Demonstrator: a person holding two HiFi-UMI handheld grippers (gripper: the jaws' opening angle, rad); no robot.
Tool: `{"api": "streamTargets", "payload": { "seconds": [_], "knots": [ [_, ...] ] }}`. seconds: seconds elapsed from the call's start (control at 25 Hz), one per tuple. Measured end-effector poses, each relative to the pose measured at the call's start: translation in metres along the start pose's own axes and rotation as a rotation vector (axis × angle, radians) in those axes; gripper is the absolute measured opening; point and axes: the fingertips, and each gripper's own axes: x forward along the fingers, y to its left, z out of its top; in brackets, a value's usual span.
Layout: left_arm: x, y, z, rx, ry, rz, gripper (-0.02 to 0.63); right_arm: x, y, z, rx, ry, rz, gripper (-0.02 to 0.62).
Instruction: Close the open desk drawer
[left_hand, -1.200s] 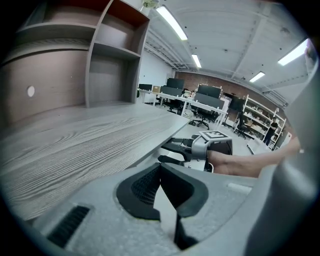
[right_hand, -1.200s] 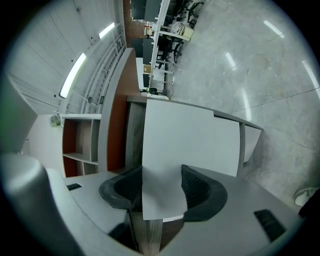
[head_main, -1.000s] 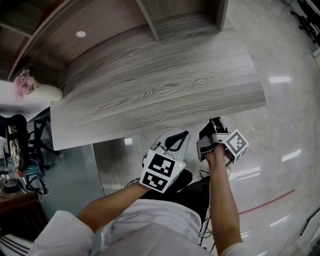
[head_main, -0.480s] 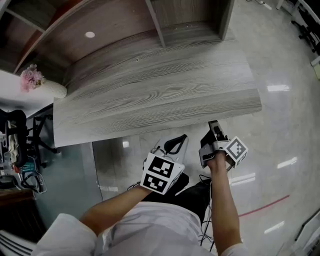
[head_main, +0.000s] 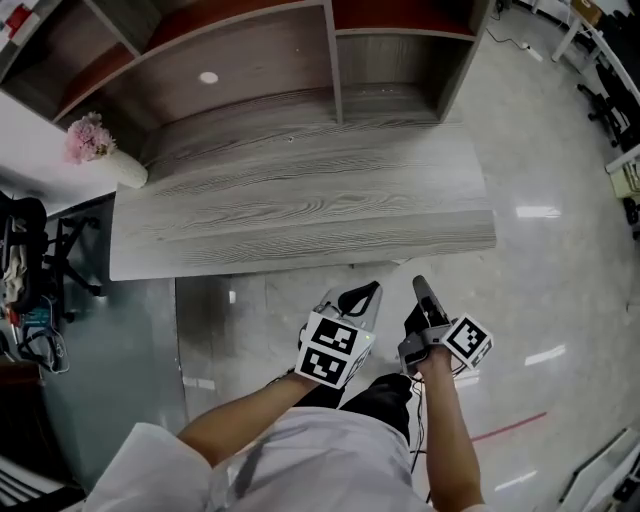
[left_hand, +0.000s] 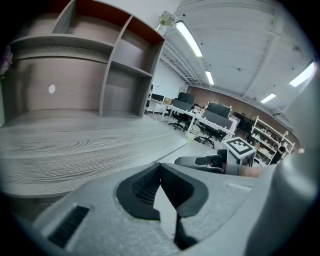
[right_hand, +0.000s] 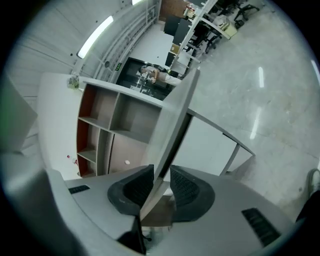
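The grey wood-grain desk fills the middle of the head view; no drawer shows in any view. Both grippers hang over the floor just short of its front edge. My left gripper is shut with nothing in it; in its own view the pads meet at the tips above the desk top. My right gripper has just been closing. Its pads stand a narrow gap apart with nothing between them, and the desk's edge shows far behind.
An open shelving unit stands at the back of the desk. A white vase of pink flowers sits at the far left. A black office chair is left of the desk. Glossy floor spreads to the right.
The right gripper's jaws have narrowed from wide open and the gripper has rolled. Both grippers sit farther from the desk's front edge, and more of the shelves shows.
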Motion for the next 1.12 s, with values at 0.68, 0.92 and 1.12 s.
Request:
{"api": "streamTargets", "payload": {
  "seconds": [0.68,0.92,1.12],
  "knots": [
    [-0.02,-0.081,0.06,-0.058,-0.166,0.116,0.003,-0.069,0.134,0.035,-0.691,0.136,0.207,0.002],
    [-0.018,-0.114,0.065,-0.043,-0.196,0.164,0.003,-0.095,0.143,0.044,-0.895,0.154,0.246,0.0],
    [-0.02,-0.132,0.067,-0.06,-0.227,0.196,0.003,-0.114,0.138,0.043,-0.993,0.17,0.265,0.0]
  ]
}}
